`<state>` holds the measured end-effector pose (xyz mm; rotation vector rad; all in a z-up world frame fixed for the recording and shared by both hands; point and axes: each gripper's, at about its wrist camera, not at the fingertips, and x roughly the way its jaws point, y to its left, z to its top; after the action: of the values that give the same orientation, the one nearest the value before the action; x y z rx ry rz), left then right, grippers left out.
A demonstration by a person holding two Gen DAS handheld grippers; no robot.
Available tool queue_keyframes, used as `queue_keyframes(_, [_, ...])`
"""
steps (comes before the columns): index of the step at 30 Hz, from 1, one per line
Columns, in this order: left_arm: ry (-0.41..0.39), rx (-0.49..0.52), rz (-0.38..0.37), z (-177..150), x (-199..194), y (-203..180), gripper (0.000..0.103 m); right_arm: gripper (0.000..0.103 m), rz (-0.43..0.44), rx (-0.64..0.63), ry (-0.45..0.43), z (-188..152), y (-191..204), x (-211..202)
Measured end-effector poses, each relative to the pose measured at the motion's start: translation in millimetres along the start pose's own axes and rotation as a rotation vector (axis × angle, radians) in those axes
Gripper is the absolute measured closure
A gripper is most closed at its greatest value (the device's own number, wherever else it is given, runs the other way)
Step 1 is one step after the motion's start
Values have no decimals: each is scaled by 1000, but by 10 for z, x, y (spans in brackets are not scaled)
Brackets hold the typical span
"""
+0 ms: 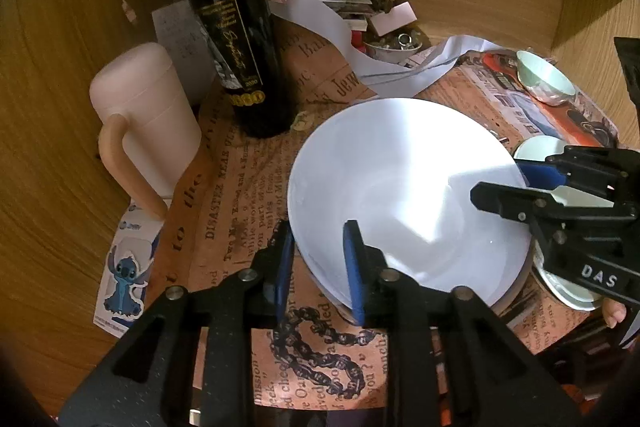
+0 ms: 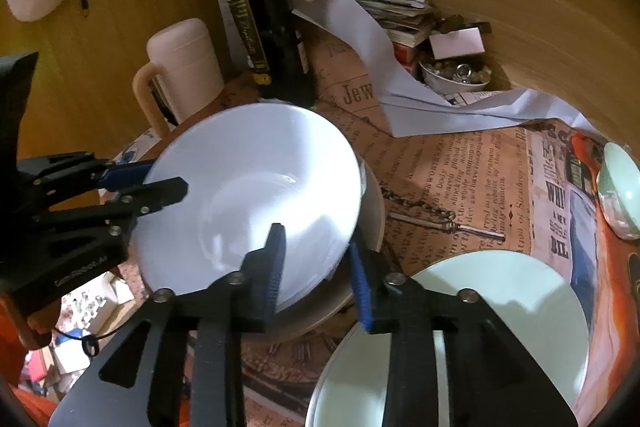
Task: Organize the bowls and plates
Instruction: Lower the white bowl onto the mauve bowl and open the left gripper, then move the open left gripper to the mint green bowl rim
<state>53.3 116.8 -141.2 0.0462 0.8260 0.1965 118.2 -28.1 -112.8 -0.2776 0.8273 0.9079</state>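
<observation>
A large white bowl (image 1: 404, 195) sits tilted on a beige plate (image 2: 372, 211) on the newspaper-covered table. My left gripper (image 1: 318, 259) straddles the bowl's near rim, jaws apart, one finger inside and one outside. My right gripper (image 2: 316, 259) straddles the opposite rim (image 2: 340, 259) the same way, jaws apart; it shows in the left wrist view (image 1: 516, 187). A pale green plate (image 2: 480, 315) lies under my right gripper. A small pale green bowl (image 1: 546, 79) stands at the far right.
A dark wine bottle (image 1: 236, 39) and a pink lidded mug (image 1: 148, 123) stand behind the bowl. Loose white paper (image 2: 372, 59), stacked papers and a small bowl of metal bits (image 2: 456, 75) crowd the back. Wooden walls enclose the table.
</observation>
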Motion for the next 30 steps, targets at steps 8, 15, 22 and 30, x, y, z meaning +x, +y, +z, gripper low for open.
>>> queue_keyframes(8, [-120, -7, 13, 156, -315, -34, 35, 34, -37, -15, -144, 56, -43, -337])
queue_keyframes(15, [-204, -11, -14, 403, -535, -181, 14, 26, -73, 36, -234, 124, -320, -651])
queue_keyframes(22, [-267, 15, -46, 656, -590, -476, 10, 20, -208, 90, -331, 119, -779, -1017])
queue_keyframes(30, [-263, 60, -135, 1046, -400, -989, 9, 18, -373, 204, -405, 14, -1466, -1446])
